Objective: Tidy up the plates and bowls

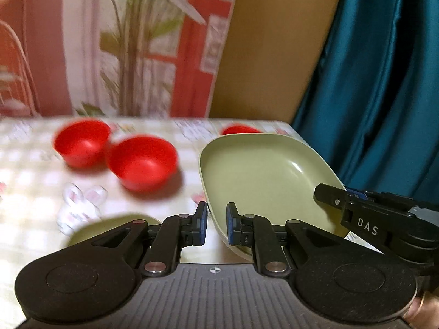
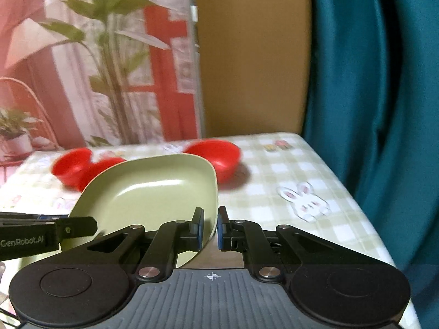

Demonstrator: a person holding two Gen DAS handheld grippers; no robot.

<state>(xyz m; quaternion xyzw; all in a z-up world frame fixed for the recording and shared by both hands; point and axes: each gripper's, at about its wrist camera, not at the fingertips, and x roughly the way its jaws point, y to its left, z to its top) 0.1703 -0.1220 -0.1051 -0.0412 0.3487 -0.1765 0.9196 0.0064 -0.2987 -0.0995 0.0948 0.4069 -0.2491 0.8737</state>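
A green squarish plate (image 1: 263,175) is held tilted above the table by both grippers. My left gripper (image 1: 216,224) is shut on its near-left rim. My right gripper (image 2: 210,226) is shut on its right rim; the plate also shows in the right wrist view (image 2: 153,192). The right gripper's finger shows in the left wrist view (image 1: 337,200), clamped on the plate's right edge. Two red bowls (image 1: 82,142) (image 1: 142,161) stand on the table to the left. A third red bowl (image 2: 216,159) stands behind the plate. Another green plate (image 1: 109,224) lies below my left gripper.
The table (image 2: 288,164) has a green checked cloth with rabbit prints. Its right edge meets a teal curtain (image 2: 370,82). A brown board (image 2: 252,54) and a plant backdrop (image 2: 109,54) stand behind the far edge.
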